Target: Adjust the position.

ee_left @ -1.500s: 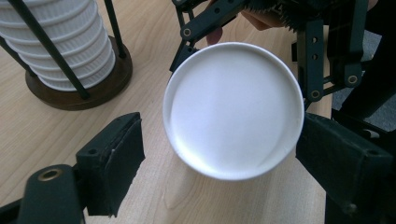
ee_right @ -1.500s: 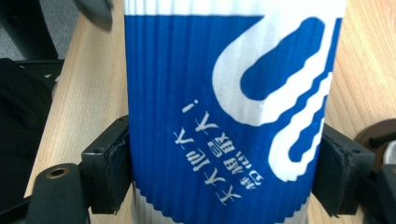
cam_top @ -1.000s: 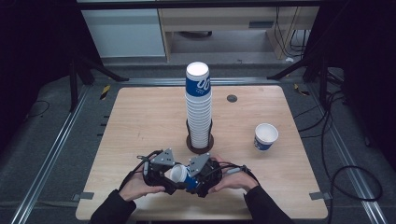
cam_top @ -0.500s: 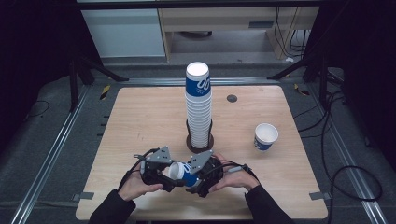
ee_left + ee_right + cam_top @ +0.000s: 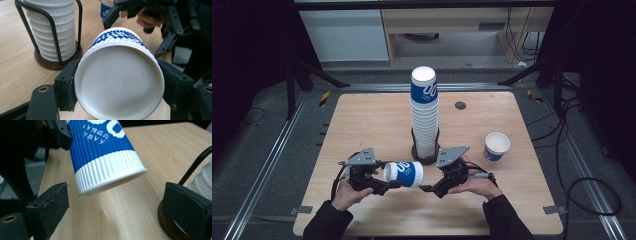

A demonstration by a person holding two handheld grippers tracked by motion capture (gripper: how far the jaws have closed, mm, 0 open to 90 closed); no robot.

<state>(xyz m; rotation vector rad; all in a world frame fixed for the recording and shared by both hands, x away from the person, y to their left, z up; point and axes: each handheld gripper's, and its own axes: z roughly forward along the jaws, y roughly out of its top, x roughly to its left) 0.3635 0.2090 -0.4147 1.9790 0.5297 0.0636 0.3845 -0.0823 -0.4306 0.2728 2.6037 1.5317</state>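
The paper cup (image 5: pixel 404 173) is blue with white ridges and white writing. It is lying on its side in the air, just above the table's near edge. Its wide end is pointing left and its small flat bottom is pointing right. It is looking empty inside.

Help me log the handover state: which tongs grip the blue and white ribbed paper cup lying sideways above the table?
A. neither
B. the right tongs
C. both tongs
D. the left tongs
D: the left tongs clamp the blue and white ribbed paper cup at its base, while the right tongs stand open with their jaws clear of the cup's rim.
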